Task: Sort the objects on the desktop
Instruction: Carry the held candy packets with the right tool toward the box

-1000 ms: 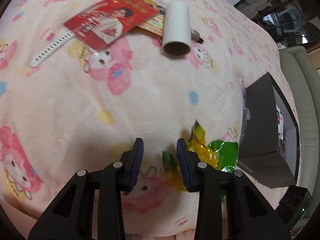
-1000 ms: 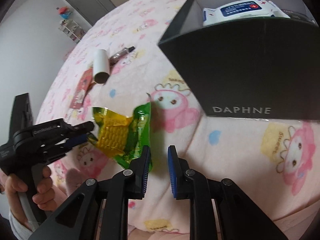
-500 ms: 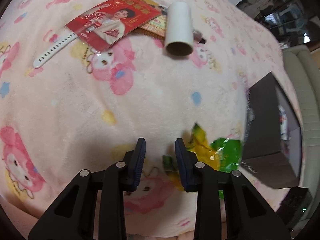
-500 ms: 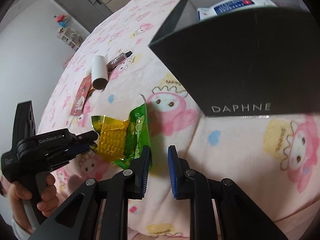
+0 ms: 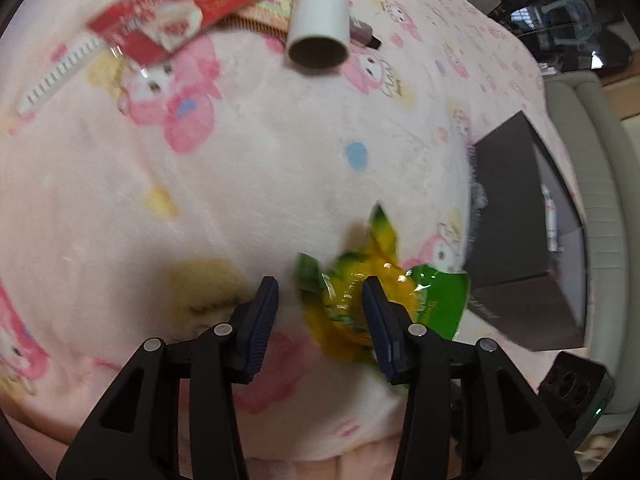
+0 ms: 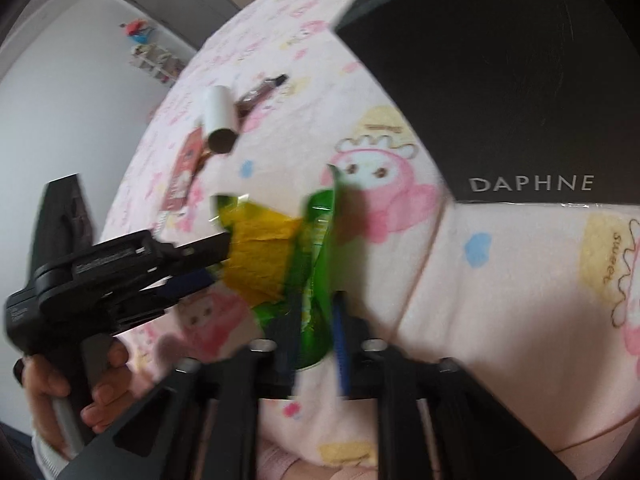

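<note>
A yellow and green corn snack packet (image 5: 360, 296) lies crumpled on the pink blanket, just left of the black DAPHNE box (image 5: 516, 248). My left gripper (image 5: 320, 316) is open, its jaws spread, with the packet's left end between them. In the right wrist view the packet (image 6: 276, 252) reaches from the left gripper's tips to my right gripper (image 6: 316, 320), whose jaws stand a little apart around the packet's green end. That view is blurred, so its grip is unclear. The box (image 6: 500, 92) rises at the upper right.
A white cardboard tube (image 5: 318, 20), a red printed packet (image 5: 180, 12), a white strap (image 5: 56, 76) and a dark marker (image 5: 362, 36) lie at the blanket's far side. A grey sofa (image 5: 600, 200) stands beyond the box. A black device (image 5: 576, 392) sits at the lower right.
My left gripper has opened wider and moved right over the packet's end. My right gripper has pushed forward onto the packet's green end, and the box now looms closer.
</note>
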Motion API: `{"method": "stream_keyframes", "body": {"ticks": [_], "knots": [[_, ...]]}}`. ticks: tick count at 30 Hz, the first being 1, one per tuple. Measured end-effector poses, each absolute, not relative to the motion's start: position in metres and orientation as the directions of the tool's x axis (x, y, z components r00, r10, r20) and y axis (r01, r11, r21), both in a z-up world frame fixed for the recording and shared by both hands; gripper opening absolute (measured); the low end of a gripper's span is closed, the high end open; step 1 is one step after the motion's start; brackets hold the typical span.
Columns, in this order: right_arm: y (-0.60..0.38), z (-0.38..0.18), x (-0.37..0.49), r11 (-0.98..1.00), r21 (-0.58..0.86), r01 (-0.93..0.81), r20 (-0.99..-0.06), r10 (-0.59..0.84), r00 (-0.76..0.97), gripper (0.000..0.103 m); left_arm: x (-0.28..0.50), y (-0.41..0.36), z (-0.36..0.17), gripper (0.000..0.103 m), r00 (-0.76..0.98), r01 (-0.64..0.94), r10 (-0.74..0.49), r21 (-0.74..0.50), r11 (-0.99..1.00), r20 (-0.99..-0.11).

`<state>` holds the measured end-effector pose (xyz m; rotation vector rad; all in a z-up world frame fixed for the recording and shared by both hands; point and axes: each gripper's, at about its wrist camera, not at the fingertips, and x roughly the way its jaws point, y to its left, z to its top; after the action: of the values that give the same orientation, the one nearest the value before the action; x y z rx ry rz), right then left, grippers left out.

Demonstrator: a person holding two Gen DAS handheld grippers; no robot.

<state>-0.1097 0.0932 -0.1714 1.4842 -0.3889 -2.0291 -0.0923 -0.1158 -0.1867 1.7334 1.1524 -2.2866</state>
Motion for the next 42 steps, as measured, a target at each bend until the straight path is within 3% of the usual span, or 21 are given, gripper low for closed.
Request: {"method": "stream_keyframes", "body": {"ticks": [7, 12, 18, 19, 21, 22, 26, 34, 36, 42], "knots": [[0.096, -0.114, -0.091, -0.787, 0.465, 0.406, -0.739, -0.598, -0.312, 0.004, -0.093, -0.098, -0.183, 0.042, -0.339, 0.383, 0.488, -0.592, -0.709, -0.804], [0.112, -0.127, -0.104, -0.817, 0.492, 0.301, -0.762, -0.571, -0.305, 0.007, -0.099, -0.101, -0.178, 0.042, -0.367, 0.388, 0.435, -0.561, -0.732, -0.822], [0.116, -0.143, -0.111, -0.797, 0.536, 0.277, -0.755, -0.6, -0.265, 0.012, -0.099, -0.095, -0.175, 0.048, -0.388, 0.339, 0.5, -0.624, -0.704, -0.775], [0.115, -0.149, -0.112, -0.788, 0.552, 0.272, -0.753, -0.612, -0.242, 0.013, -0.1, -0.092, -0.176, 0.052, -0.378, 0.329, 0.505, -0.623, -0.71, -0.776], [0.112, -0.164, -0.113, -0.788, 0.566, 0.243, -0.765, -0.612, -0.202, 0.031, -0.103, -0.086, -0.18, 0.056, -0.346, 0.322, 0.482, -0.585, -0.745, -0.805], [0.112, -0.17, -0.113, -0.797, 0.558, 0.23, -0.777, -0.599, -0.191, 0.032, -0.103, -0.085, -0.181, 0.06, -0.335, 0.321, 0.472, -0.57, -0.756, -0.815], [0.108, -0.182, -0.114, -0.841, 0.494, 0.218, -0.83, -0.531, -0.169, 0.032, -0.102, -0.088, -0.191, 0.069, -0.299, 0.362, 0.503, -0.584, -0.727, -0.811], [0.114, -0.17, -0.108, -0.836, 0.494, 0.239, -0.805, -0.543, -0.237, 0.031, -0.099, -0.085, -0.184, 0.067, -0.319, 0.322, 0.564, -0.647, -0.692, -0.762], [0.117, -0.16, -0.106, -0.822, 0.507, 0.261, -0.779, -0.566, -0.269, 0.022, -0.097, -0.091, -0.183, 0.067, -0.345, 0.334, 0.583, -0.677, -0.656, -0.735], [0.119, -0.14, -0.107, -0.832, 0.464, 0.305, -0.758, -0.551, -0.349, 0.02, -0.095, -0.102, -0.181, 0.062, -0.376, 0.363, 0.519, -0.637, -0.68, -0.768]]}}
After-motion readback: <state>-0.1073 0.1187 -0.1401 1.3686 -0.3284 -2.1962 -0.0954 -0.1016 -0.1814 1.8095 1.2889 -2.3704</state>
